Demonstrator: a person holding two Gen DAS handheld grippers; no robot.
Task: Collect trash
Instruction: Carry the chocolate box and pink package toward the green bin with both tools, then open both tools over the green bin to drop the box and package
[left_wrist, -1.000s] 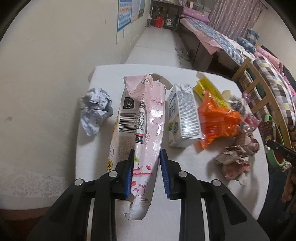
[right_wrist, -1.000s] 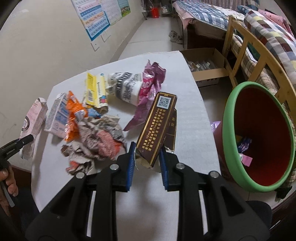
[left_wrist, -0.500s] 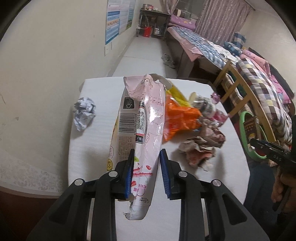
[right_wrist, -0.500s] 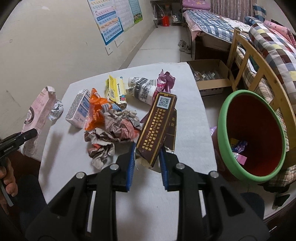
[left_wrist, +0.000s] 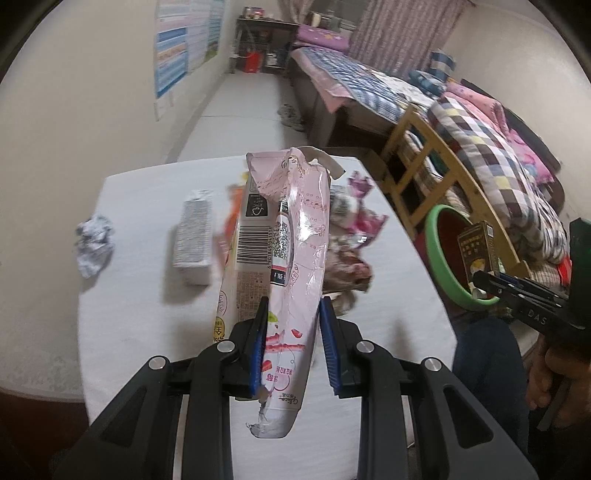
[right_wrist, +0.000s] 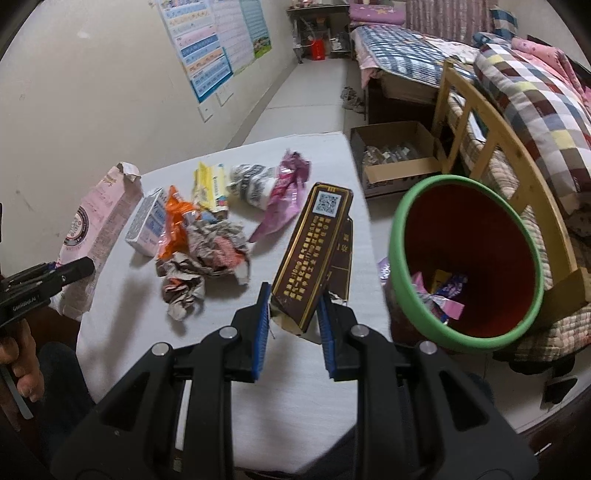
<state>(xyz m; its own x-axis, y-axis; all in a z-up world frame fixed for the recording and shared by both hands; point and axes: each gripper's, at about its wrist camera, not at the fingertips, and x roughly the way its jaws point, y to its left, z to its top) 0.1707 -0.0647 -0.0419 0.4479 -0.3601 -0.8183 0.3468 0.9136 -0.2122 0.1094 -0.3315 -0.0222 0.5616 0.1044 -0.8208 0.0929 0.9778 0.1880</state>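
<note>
Left wrist view: our left gripper (left_wrist: 291, 347) clamped on the pink bag (left_wrist: 291, 236) in the frame's middle, above the white desk (left_wrist: 140, 295), crumpled paper (left_wrist: 94, 245) at left; right wrist view: our right gripper (right_wrist: 293, 332) clamped on the brown box (right_wrist: 314, 254) at centre, green bin (right_wrist: 467, 262) at right, trash pile (right_wrist: 207, 251) at left.

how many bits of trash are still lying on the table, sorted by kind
Cartons and boxes: 2, white carton, yellow box
Plastic wrappers: 3, orange, black-white, purple
Crumpled paper: 2, brown wad, white ball
Total: 7
</note>
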